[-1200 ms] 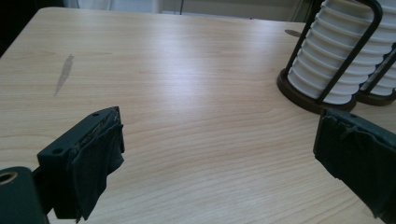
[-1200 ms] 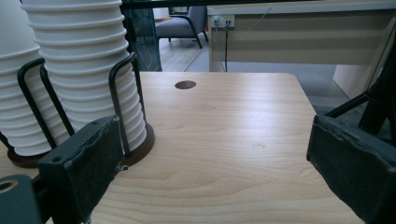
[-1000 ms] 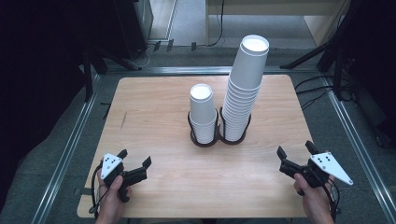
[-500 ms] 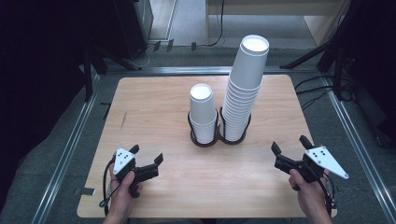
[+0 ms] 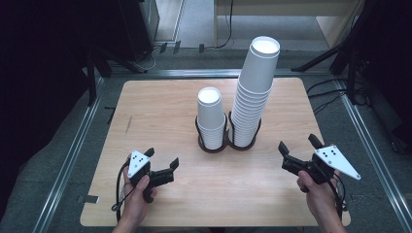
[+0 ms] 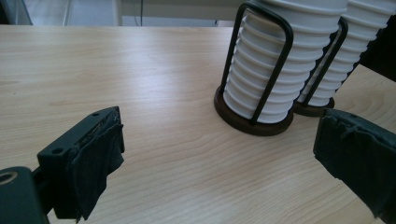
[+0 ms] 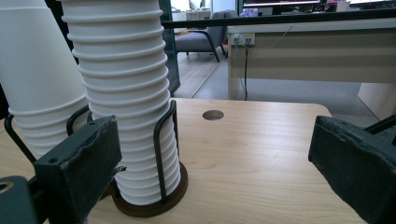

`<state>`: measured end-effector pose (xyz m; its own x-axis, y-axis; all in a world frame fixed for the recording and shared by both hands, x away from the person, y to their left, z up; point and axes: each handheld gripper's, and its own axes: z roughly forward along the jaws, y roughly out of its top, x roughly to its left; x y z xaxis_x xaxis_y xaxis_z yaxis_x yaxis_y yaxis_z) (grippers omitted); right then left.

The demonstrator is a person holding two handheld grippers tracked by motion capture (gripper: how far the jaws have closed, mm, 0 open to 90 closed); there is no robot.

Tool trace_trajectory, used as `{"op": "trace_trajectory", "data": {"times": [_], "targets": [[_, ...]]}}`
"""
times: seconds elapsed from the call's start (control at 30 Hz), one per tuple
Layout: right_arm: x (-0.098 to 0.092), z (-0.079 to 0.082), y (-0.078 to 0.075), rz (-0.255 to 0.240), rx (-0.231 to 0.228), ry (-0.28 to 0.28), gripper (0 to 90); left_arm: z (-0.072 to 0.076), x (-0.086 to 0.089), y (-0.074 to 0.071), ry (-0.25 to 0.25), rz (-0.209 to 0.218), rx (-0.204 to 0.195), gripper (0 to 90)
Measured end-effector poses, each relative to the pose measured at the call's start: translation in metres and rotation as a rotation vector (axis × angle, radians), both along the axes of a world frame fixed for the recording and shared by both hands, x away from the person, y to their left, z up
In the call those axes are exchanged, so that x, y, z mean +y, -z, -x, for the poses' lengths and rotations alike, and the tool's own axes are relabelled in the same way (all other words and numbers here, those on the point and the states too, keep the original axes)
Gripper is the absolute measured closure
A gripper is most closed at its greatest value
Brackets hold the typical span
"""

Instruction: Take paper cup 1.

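Note:
Two stacks of white paper cups stand in black wire holders mid-table: a short stack (image 5: 210,116) (image 6: 266,70) (image 7: 32,79) and, to its right, a tall stack (image 5: 253,92) (image 6: 348,51) (image 7: 123,93). My left gripper (image 5: 162,158) (image 6: 215,130) hovers over the front left of the wooden table (image 5: 155,107), open, pointing at the short stack and well short of it. My right gripper (image 5: 297,143) (image 7: 215,154) is at the front right, open and aimed at the tall stack; its jaws have just opened a little wider. Neither has anything between its jaws.
The joined dark holder bases (image 5: 226,144) rest on the table. A round hole (image 7: 213,115) is in the tabletop beyond the tall stack. Metal rails (image 5: 73,155) border the table. A desk (image 7: 317,51) and a chair (image 7: 196,39) stand farther off.
Both hands have come inward toward the cup stacks: the left gripper moved right and slightly forward, the right gripper moved left and rose a little. The cups have not moved.

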<state>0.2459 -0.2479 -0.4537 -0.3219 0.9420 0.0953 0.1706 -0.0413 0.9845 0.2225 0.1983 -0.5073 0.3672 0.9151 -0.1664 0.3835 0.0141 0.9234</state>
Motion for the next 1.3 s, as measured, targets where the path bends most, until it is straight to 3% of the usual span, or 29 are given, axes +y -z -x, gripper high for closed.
{"op": "trace_trajectory", "data": {"times": [0.7,1.3], "targets": [[0.030,-0.015,-0.027,-0.003,0.003,-0.016,0.0,-0.010,-0.044,-0.011,0.106,0.016,-0.022,2.0],[0.046,-0.027,-0.060,-0.019,-0.039,-0.026,0.0,-0.022,-0.085,-0.023,0.175,0.016,-0.058,2.0]]}}
